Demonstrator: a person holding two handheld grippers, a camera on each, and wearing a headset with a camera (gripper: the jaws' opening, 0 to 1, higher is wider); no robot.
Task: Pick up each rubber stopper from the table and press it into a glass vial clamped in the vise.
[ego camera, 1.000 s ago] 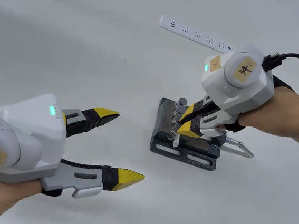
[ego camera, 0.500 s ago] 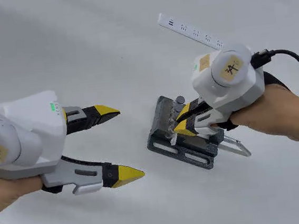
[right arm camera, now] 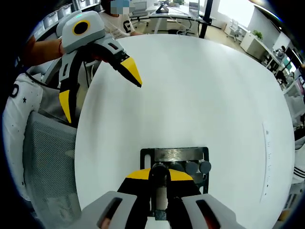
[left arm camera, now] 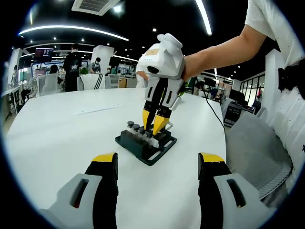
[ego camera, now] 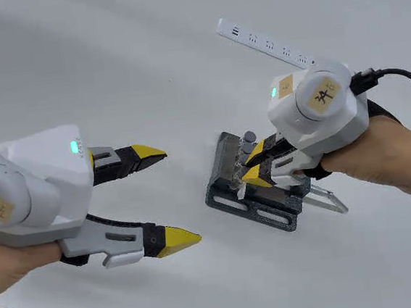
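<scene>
A dark metal vise (ego camera: 232, 201) sits on the white table and clamps a row of glass vials with grey stoppers (ego camera: 248, 138). My right gripper (ego camera: 254, 165) points down at the near end of that row. In the right gripper view its jaws (right arm camera: 159, 175) stand shut around a dark rubber stopper (right arm camera: 158, 170) on top of a vial, beside three other stoppered vials (right arm camera: 192, 167) in the vise (right arm camera: 174, 153). My left gripper (ego camera: 168, 194) hovers open and holds nothing, to the left of the vise (left arm camera: 143, 145). From there I see the right gripper (left arm camera: 155, 121) above it.
A white power strip (ego camera: 268, 44) lies on the table beyond the vise. The vise's screw handle (ego camera: 326, 200) sticks out towards the right hand. A black cable (ego camera: 410, 83) runs from the right gripper. Bare white tabletop lies around the vise.
The right gripper has stayed over the near end of the vise, shifting only slightly. The left gripper is still open and has barely moved.
</scene>
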